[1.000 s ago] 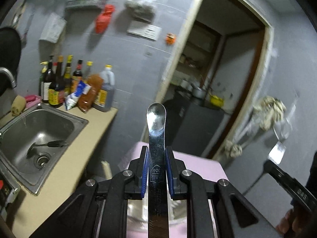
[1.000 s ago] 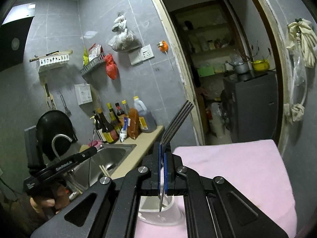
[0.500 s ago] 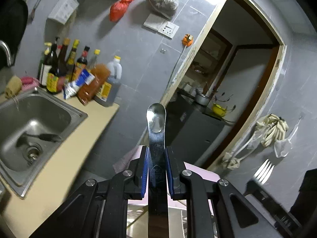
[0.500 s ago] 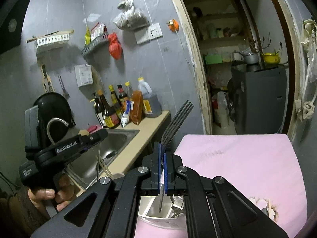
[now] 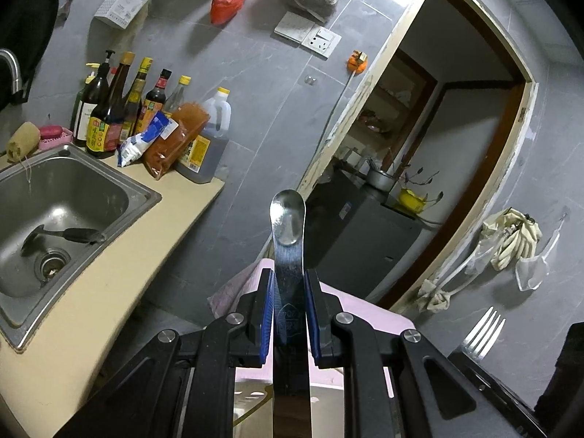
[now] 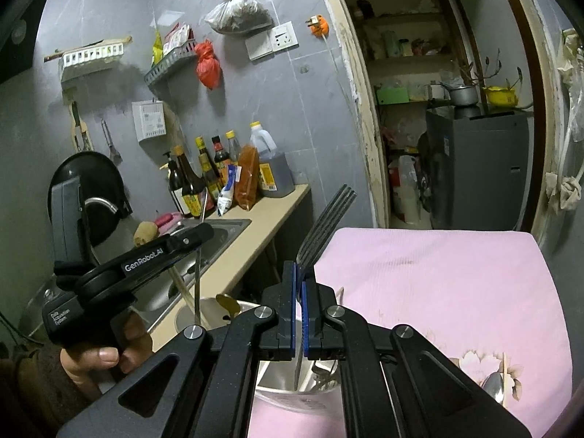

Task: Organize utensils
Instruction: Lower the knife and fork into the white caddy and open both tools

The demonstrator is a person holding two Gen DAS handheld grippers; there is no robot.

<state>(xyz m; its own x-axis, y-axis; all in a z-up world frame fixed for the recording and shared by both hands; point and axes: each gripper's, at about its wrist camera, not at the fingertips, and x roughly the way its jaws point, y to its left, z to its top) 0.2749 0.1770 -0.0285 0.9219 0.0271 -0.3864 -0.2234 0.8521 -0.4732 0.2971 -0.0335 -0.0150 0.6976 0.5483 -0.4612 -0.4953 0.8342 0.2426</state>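
Note:
My left gripper is shut on a steel spoon, bowl end up, held in the air above the pink cloth. My right gripper is shut on a steel fork, tines up and tilted right; the fork also shows in the left wrist view. The left gripper with its spoon handle shows at the left of the right wrist view. Below both stands a steel bowl holding utensils. Another spoon lies on the cloth at right.
A beige counter with a steel sink is at the left, with several sauce bottles at the back. The pink-covered table stretches to the right. An open doorway and a dark fridge lie beyond.
Both grippers have tilted and risen a little with their utensils still held. The fork now shows more fully in the left wrist view, and the left gripper sits closer in the right wrist view.

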